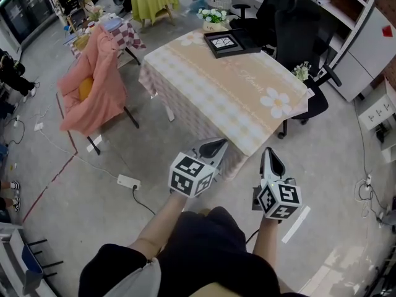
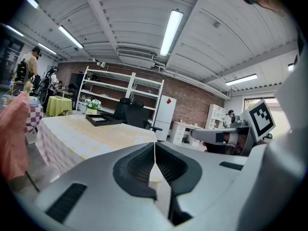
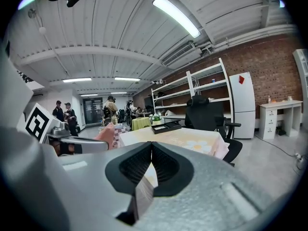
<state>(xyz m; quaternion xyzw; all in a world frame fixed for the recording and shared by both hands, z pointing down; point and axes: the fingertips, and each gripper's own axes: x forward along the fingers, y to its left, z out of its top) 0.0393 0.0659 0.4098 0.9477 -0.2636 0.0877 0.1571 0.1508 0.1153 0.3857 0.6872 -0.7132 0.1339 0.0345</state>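
Observation:
A person holds both grippers in front of the body, short of a table (image 1: 210,85) draped in a peach cloth printed with white flowers. My left gripper (image 1: 218,145) points at the table's near corner, jaws pressed together with nothing between them (image 2: 154,154). Beside it my right gripper (image 1: 270,158) is also shut and empty (image 3: 151,154), hanging over the floor by the table's near right edge. A black tray (image 1: 226,43) lies at the table's far end, next to a pot of white flowers (image 1: 213,17).
A chair draped in pink fabric (image 1: 93,82) stands left of the table. Black office chairs (image 1: 297,36) are at its far right. A power strip (image 1: 128,181) and cables lie on the concrete floor. Shelving (image 2: 120,88) and a white cabinet (image 2: 165,114) line the brick wall. People stand far off (image 3: 62,110).

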